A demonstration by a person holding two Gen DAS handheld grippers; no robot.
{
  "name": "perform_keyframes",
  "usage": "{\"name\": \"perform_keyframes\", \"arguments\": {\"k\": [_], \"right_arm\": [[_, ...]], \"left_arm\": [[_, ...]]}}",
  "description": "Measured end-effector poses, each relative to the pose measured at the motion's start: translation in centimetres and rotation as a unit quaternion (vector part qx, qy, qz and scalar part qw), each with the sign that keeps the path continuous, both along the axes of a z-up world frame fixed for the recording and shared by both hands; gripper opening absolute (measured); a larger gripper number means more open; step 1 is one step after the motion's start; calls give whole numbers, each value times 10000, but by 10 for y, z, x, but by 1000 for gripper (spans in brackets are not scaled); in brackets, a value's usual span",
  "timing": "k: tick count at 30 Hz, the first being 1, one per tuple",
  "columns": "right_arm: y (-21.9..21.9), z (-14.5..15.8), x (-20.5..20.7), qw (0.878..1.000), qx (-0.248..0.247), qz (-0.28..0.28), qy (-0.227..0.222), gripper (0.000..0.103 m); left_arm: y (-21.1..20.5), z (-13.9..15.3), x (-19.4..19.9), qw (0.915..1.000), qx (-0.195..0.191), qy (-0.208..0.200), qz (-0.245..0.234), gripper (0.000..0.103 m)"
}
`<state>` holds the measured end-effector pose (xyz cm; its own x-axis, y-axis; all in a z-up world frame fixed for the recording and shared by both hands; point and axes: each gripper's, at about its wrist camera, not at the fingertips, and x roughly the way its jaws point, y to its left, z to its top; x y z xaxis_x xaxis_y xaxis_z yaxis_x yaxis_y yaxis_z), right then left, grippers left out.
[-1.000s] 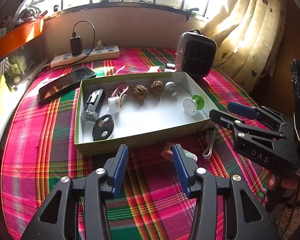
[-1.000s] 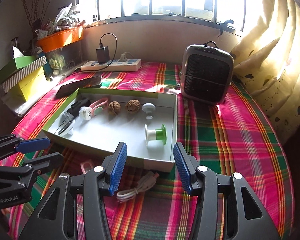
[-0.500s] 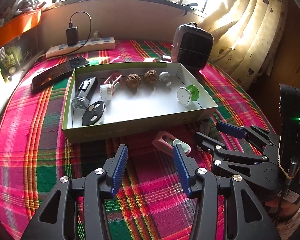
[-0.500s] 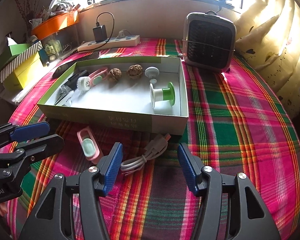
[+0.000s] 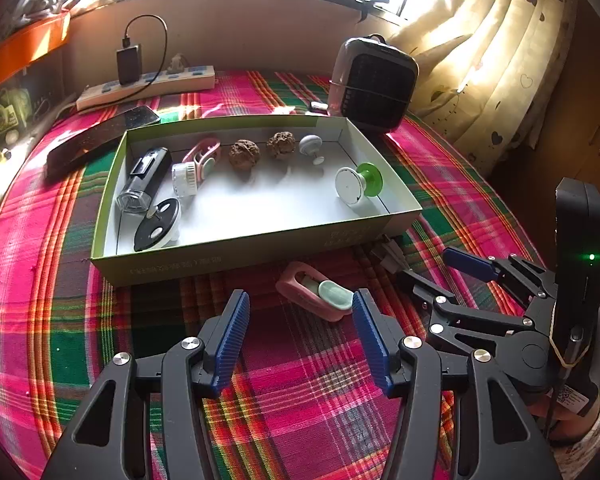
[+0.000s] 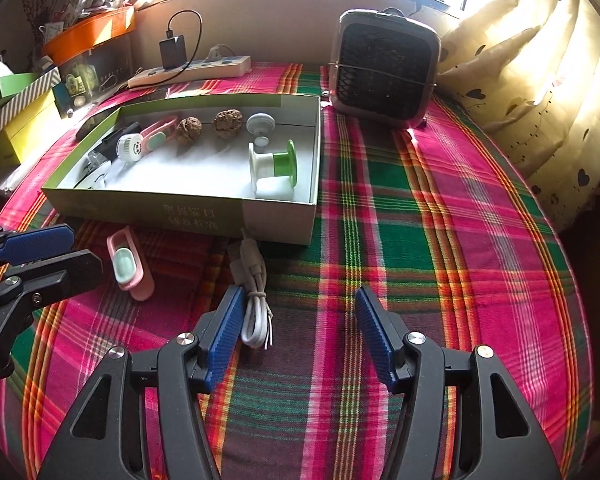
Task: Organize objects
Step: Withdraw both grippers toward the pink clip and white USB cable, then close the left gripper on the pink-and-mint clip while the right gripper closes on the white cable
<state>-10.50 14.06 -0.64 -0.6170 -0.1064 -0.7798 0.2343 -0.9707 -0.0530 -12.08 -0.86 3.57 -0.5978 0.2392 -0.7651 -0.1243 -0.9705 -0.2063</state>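
A pink clip with a mint pad (image 5: 316, 296) lies on the plaid cloth in front of the green box (image 5: 240, 254). It sits just beyond the tips of my left gripper (image 5: 300, 300), close to the right finger. The left jaws are opening and nothing presses on the pads. A coiled white cable (image 6: 254, 296) lies against the left finger of my right gripper (image 6: 299, 294), which stands open and holds nothing. In the box (image 6: 180, 216) lie two walnuts, a green and white spool (image 6: 272, 166), a white knob, another pink clip and dark items.
A small heater (image 6: 384, 68) stands behind the box's right end. A power strip (image 6: 192, 70) with a charger runs along the back wall, and a phone (image 5: 100, 136) lies left of the box. Stacked boxes (image 6: 16, 120) are at far left; a curtain hangs on the right.
Both grippers have come closer to the cloth in front of the box. The jaws of both have widened. The pink clip now lies at the left fingertips, the cable beside the right gripper's left finger.
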Motion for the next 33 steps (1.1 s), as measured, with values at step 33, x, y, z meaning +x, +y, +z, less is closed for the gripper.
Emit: {"name": "perform_keyframes", "arguments": {"k": [33], "right_arm": [[-5, -1, -12, 9977, -147, 661, -91, 58]], "left_arm": [[8, -17, -13, 9975, -490, -410, 299, 54]]}}
